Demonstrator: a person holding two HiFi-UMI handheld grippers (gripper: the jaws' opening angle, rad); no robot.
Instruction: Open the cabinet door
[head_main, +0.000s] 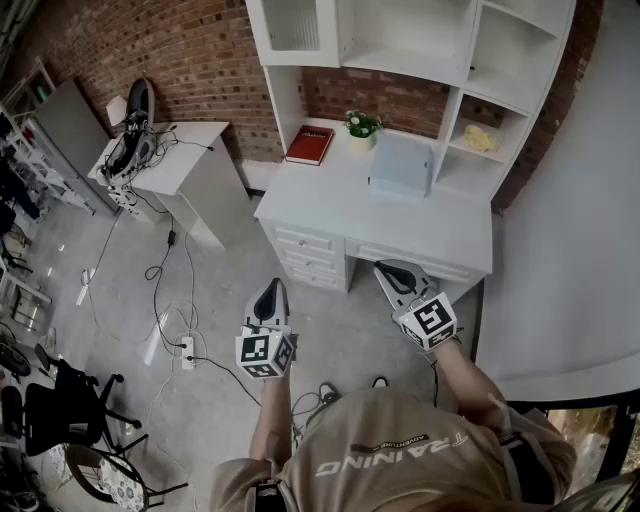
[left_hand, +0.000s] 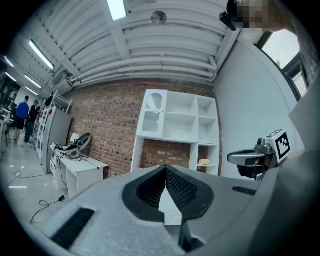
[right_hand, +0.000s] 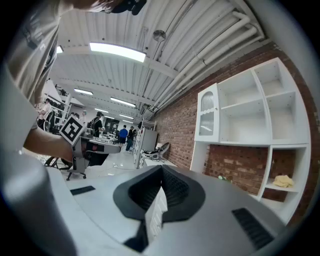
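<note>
We see the left gripper and right gripper with jaws together, both empty. Cabinet door sits closed at 12 o'clock, cropped in head view. Both gripper views show it whole.

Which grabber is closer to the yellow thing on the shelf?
Right. The right gripper is in front of the desk, a bit left of the yellow thing; the left gripper is farther left.

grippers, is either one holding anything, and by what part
Nothing is held. The left gripper and the right gripper both have their jaws together and empty, away from the cabinet door.
</note>
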